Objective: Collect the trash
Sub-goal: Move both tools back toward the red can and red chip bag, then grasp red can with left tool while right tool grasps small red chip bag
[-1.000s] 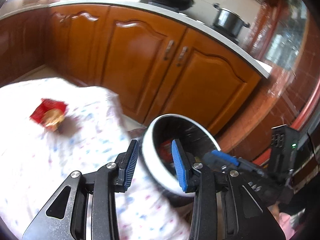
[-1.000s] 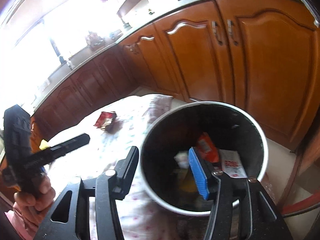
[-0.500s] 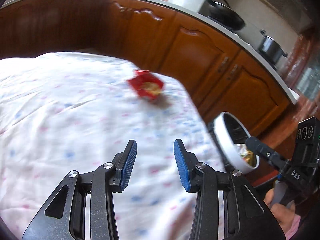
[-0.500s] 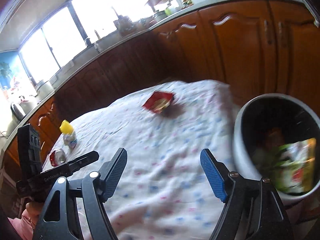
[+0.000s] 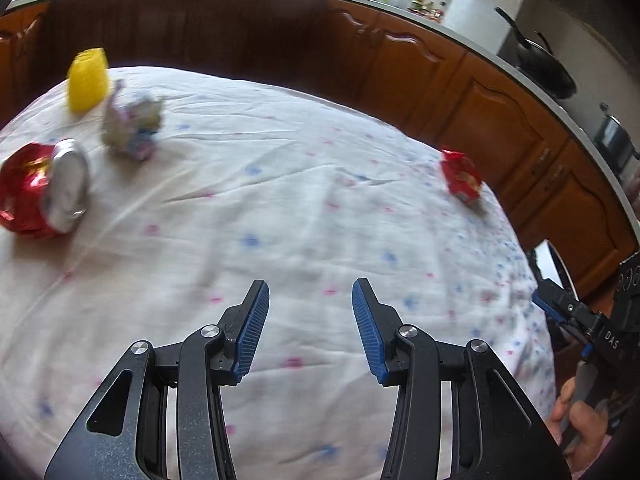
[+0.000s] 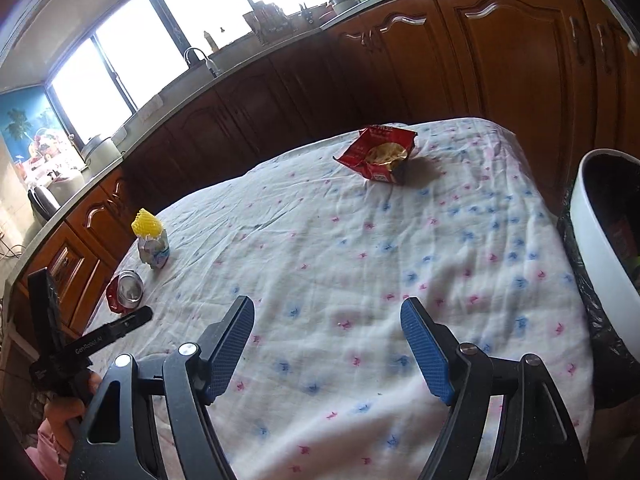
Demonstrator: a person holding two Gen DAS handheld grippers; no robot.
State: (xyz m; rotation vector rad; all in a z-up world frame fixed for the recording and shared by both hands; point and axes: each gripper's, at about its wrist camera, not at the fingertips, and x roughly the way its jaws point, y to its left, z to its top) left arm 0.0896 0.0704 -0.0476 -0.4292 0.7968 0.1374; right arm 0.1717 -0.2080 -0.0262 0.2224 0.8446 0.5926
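The left gripper (image 5: 308, 312) hangs above the near part of the table, its two blue pads spread apart with nothing between them, only the cloth below. The right gripper (image 6: 328, 340) is also wide open and empty, over the near edge of the same table; in the left wrist view its blue tip shows at the far right, held by a hand (image 5: 576, 416). Under both lies a white tablecloth (image 6: 360, 248) with small pink and blue marks, somewhat wrinkled. On the left side of the table, near the left gripper, rests a crushed red can (image 5: 40, 190) on its side, its silver end turned toward the camera. Just behind it stands a crumpled pale wrapper (image 5: 132, 128), and just behind the wrapper a yellow foam net (image 5: 88, 78); whether the net touches the wrapper I cannot tell. Well apart from these, toward the far right corner of the table, lies an open red snack bag (image 6: 378, 154) with a picture of pale food on it. Beside the right edge of the table stands a white trash bin (image 6: 596, 240) with a black liner, and some colourful trash is visible inside it. Behind the table runs a row of brown wooden cabinets (image 6: 500, 52) under a grey countertop.
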